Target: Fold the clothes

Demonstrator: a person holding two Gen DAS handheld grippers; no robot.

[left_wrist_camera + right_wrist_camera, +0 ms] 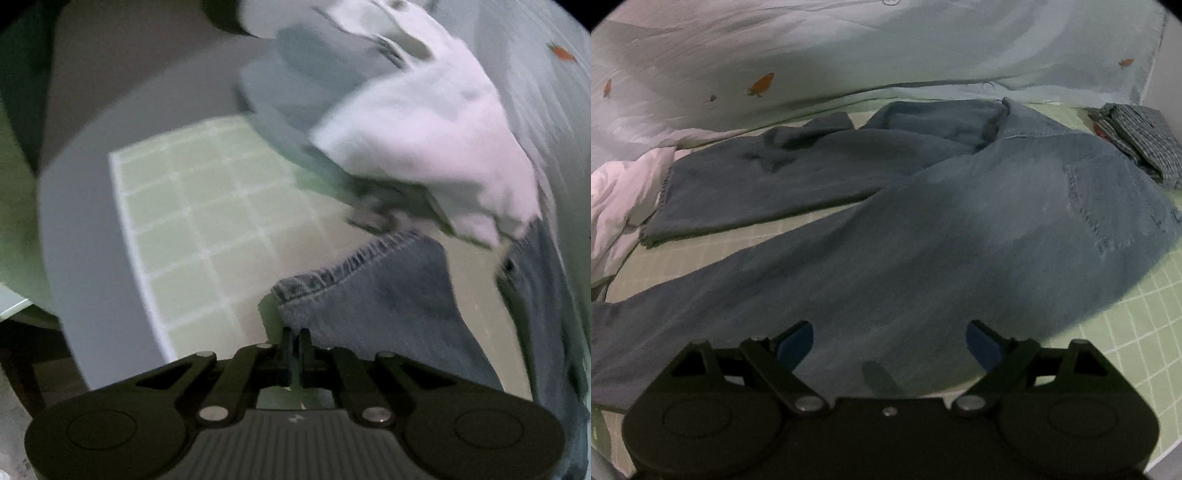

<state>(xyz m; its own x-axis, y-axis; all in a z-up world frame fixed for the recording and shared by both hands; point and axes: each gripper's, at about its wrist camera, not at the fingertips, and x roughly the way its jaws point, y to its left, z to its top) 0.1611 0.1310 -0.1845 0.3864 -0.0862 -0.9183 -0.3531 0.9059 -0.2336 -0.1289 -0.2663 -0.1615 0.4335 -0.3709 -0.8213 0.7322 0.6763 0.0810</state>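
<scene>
A pair of blue jeans (pixel 923 229) lies spread on a green gridded sheet (pixel 1137 332), one leg stretching left, the other lying behind it. In the right wrist view my right gripper (pixel 889 347) is open just above the near leg, and its blue pads (pixel 796 347) have nothing between them. In the blurred left wrist view my left gripper (pixel 294 343) is shut, its tips pinching the corner of a jeans leg hem (pixel 332 273) lifted off the sheet (pixel 192 221).
A white garment (pixel 424 147) lies bunched beside the hem; it also shows at the left edge (pixel 617 199). A pale quilt with orange prints (pixel 886 48) runs along the back. A checked garment (pixel 1141 144) sits at the far right. The bed edge (pixel 122 206) drops off at left.
</scene>
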